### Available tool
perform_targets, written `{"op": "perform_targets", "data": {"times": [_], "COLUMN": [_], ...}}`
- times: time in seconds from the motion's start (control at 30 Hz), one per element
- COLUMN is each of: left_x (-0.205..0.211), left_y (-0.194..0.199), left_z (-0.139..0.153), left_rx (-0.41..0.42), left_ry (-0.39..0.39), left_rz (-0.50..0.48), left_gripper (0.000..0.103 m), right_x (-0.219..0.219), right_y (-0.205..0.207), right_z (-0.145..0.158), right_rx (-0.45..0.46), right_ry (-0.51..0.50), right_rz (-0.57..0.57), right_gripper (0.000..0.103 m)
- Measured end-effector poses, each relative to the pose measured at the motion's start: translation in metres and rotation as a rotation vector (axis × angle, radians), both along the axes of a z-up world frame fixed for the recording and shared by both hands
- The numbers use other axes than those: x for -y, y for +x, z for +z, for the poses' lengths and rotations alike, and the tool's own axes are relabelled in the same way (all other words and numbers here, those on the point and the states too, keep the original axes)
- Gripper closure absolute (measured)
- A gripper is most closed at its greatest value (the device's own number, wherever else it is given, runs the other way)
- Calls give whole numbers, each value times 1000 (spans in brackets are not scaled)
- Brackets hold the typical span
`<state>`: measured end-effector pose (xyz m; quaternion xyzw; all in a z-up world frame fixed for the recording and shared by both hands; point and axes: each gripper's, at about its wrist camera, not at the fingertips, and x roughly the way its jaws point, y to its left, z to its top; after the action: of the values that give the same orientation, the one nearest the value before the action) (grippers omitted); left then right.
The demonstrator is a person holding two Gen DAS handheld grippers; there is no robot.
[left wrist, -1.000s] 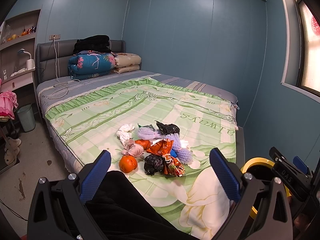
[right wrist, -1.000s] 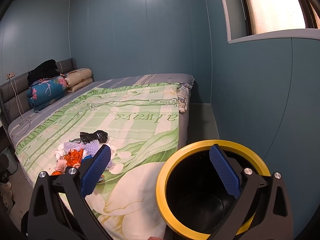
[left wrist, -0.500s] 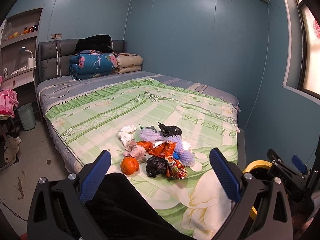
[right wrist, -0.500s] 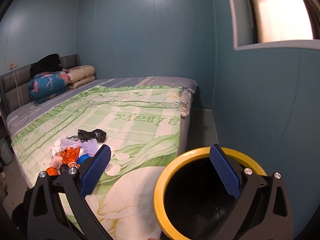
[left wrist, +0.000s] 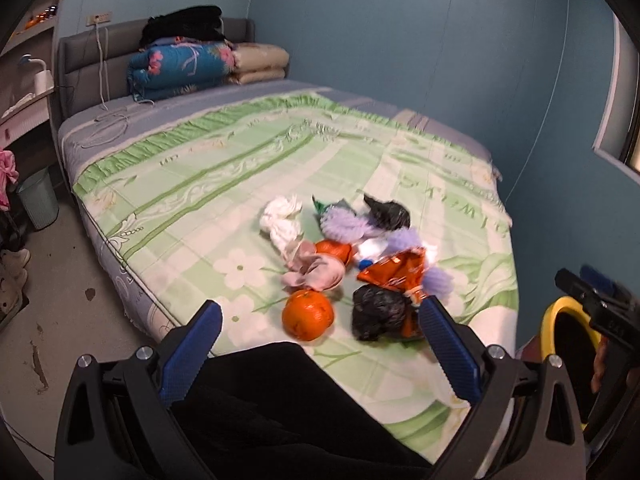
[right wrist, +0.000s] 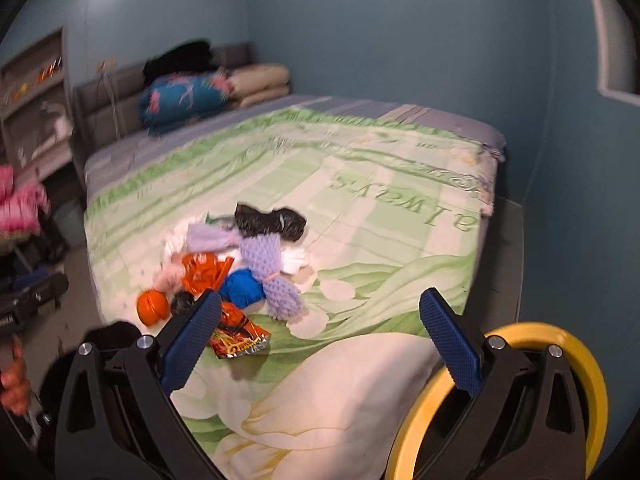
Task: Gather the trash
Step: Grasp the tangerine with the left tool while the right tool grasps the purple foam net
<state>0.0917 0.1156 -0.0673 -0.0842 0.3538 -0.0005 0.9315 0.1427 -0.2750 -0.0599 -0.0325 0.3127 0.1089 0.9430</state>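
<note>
A heap of trash lies on the green bed cover (left wrist: 192,208): an orange (left wrist: 307,314), a crumpled black bag (left wrist: 378,312), an orange snack wrapper (left wrist: 394,270), white tissue (left wrist: 280,220), purple foam netting (right wrist: 268,256), a blue wad (right wrist: 240,286) and a foil packet (right wrist: 238,338). My left gripper (left wrist: 320,348) is open and empty, just short of the orange. My right gripper (right wrist: 320,344) is open and empty, over the bed's near corner. A yellow-rimmed black bin (right wrist: 576,392) stands at the bed's foot, low right; it also shows in the left wrist view (left wrist: 560,320).
Folded quilts and pillows (left wrist: 188,64) lie at the headboard. A small green bin (left wrist: 38,198) and shelves (right wrist: 36,96) stand left of the bed. Blue walls close the far and right sides. My dark-clothed lap (left wrist: 280,400) fills the low middle.
Both grippers have moved closer to the heap and tilted down. The right gripper has swung left, off the bin's mouth and over the bed corner. Both stay open.
</note>
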Motion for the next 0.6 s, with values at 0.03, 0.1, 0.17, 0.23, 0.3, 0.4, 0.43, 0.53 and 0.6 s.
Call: {"op": "perform_targets", "data": {"times": [0.03,0.1,0.17,0.23,0.3,0.4,0.43,0.53,0.6], "left_x": [-3,-7,-10,-11,-11,-14,-16,-19,-20], "left_y": [6,17,29,41,52,65,69,78,85], "left_z": [-5,-13,-22,-30,-40,-55,-59,-72,-79], "left_rx": [-13,-32,-61,-97,-117,-159,-173,-208,-230], "left_ry": [10,32,40,29,45,46,33,27,28], "left_rz": [-6,-18,-28,-55,-70,-83,-92,-88,-87], "left_gripper": [8,8,8,8,8,8,8,8,8], "right_x": [-5,-11,-19,-32,-41,-51,-53,-64,-69], "right_y": [13,34,56,82,105,140,152,172,179], "right_z": [-5,-12,-19,-29,-40,-58,-64,-78,-84], "right_rx": [-33,-89,-153,-207,-259,-334,-360,-410,-426], "right_ry": [-13,-11,-4,-7,-3,29,47,42,31], "right_rz": [30,53,91,106,117,100,98,112,123], "right_gripper": [8,8,8,8,8,8,8,8,8]}}
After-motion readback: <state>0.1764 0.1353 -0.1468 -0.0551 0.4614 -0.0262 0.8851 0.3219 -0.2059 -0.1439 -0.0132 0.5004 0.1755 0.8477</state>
